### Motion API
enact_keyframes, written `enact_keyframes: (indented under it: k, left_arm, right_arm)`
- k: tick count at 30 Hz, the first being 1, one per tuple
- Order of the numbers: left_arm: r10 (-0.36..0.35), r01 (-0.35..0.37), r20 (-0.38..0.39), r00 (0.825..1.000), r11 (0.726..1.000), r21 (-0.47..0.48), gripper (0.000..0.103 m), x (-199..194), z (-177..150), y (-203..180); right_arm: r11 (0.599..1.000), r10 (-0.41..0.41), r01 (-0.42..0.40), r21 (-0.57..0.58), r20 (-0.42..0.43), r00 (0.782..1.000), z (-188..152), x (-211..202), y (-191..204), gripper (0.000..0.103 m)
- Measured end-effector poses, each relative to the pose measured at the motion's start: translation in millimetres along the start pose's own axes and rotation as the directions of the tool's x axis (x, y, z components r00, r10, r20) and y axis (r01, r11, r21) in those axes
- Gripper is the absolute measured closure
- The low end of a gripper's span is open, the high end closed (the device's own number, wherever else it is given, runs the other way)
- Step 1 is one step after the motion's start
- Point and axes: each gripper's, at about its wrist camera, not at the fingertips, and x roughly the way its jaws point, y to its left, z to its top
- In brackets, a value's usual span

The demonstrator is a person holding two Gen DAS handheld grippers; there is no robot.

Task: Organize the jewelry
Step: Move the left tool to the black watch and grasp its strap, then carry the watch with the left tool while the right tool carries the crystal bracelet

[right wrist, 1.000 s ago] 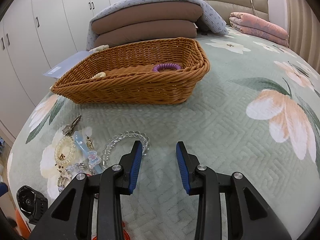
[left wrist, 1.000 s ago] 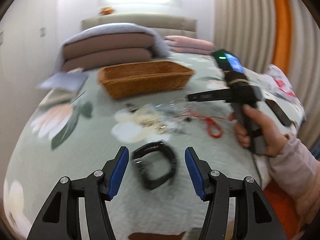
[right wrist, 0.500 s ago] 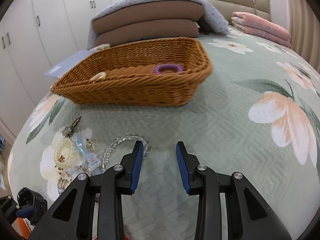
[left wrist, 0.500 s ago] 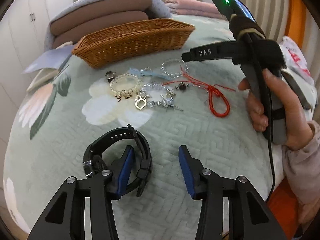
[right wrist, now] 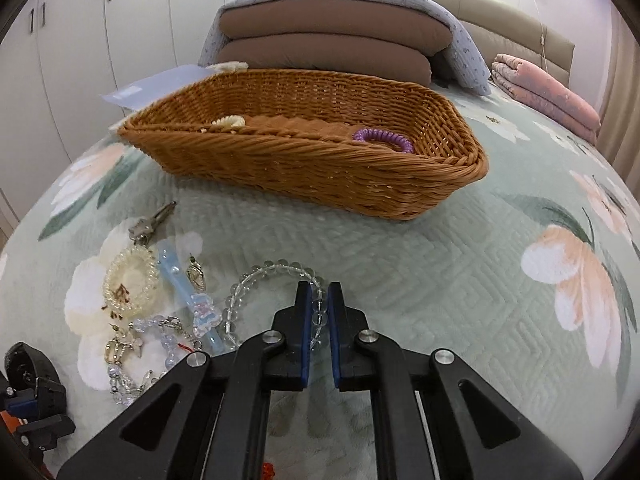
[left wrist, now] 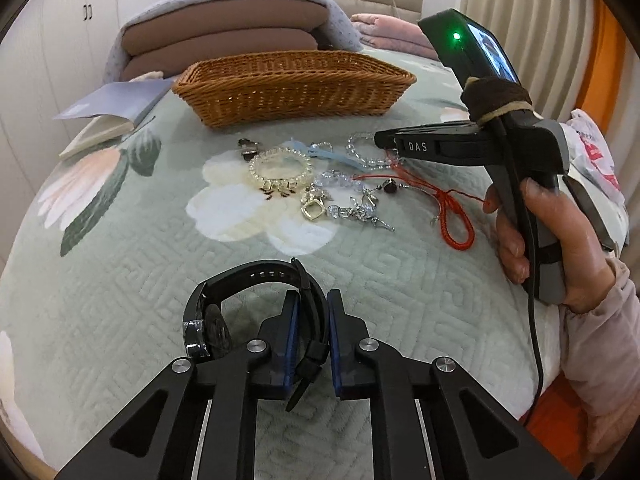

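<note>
On the green floral bedspread lies a black watch (left wrist: 240,280). My left gripper (left wrist: 312,304) has its jaws closing on the watch's strap, and the blue pads press it from both sides. My right gripper (right wrist: 319,298) is closing its jaws on a clear bead bracelet (right wrist: 260,270), with the beads pinched between the pads. A hand (left wrist: 560,248) holds that gripper at the right of the left wrist view. Beyond the loose jewelry stands a wicker basket (right wrist: 304,168) with a purple coil tie (right wrist: 382,136) inside.
Loose pieces lie between the grippers and the basket: a pearl bracelet (left wrist: 280,168), a red cord (left wrist: 452,216), a key (right wrist: 150,222), a blue strip (right wrist: 180,276) and charms. A book (left wrist: 108,108), stacked pillows (right wrist: 328,44) and a pink blanket (right wrist: 548,96) lie behind.
The left gripper came down and forward over the watch and closed on its strap. The right gripper shifted onto the clear bead bracelet and closed on it.
</note>
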Motion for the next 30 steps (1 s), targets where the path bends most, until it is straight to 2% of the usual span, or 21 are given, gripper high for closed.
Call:
enact_keyframes:
  k: [4, 7, 13, 17, 22, 25, 30]
  left_arm:
    - [-0.02, 0.021, 0.033, 0.999, 0.999, -0.031, 0.091, -3.3, 1.8, 8.9]
    - [-0.025, 0.028, 0.073, 0.997, 0.998, -0.05, 0.091, -11.0, 4.1, 15.0]
    - [-0.016, 0.031, 0.158, 0.987, 0.995, -0.095, 0.091, -28.9, 14.0, 27.5]
    - [-0.027, 0.057, 0.223, 0.974, 0.99, -0.129, 0.091, -36.0, 21.8, 39.8]
    - [-0.039, 0.079, 0.268, 0.963, 0.987, -0.138, 0.091, -43.3, 30.1, 45.9]
    - [-0.032, 0.072, 0.3, 0.953, 0.99, -0.121, 0.091, -49.4, 43.6, 46.2]
    - [-0.046, 0.078, 0.368, 0.929, 0.994, -0.071, 0.091, -57.5, 85.5, 47.5]
  right_arm:
    - [0.998, 0.032, -0.036, 0.047, 0.071, 0.997, -2.2, -14.3, -9.6, 0.093]
    - [0.997, 0.056, -0.061, 0.039, 0.129, 0.99, -2.3, -26.4, -9.4, 0.093]
    - [0.997, 0.065, -0.071, 0.027, 0.186, 0.98, -1.6, -38.4, -4.3, 0.093]
    - [0.995, 0.076, -0.086, 0.04, 0.206, 0.976, -2.5, -42.7, -6.1, 0.093]
    - [0.992, 0.098, -0.114, 0.049, 0.247, 0.964, -2.5, -53.0, -8.2, 0.093]
    - [0.99, 0.115, -0.133, 0.047, 0.276, 0.954, 2.4, -63.6, -7.6, 0.093]
    - [0.99, 0.116, -0.134, 0.04, 0.31, 0.944, 24.5, -84.6, -6.1, 0.093]
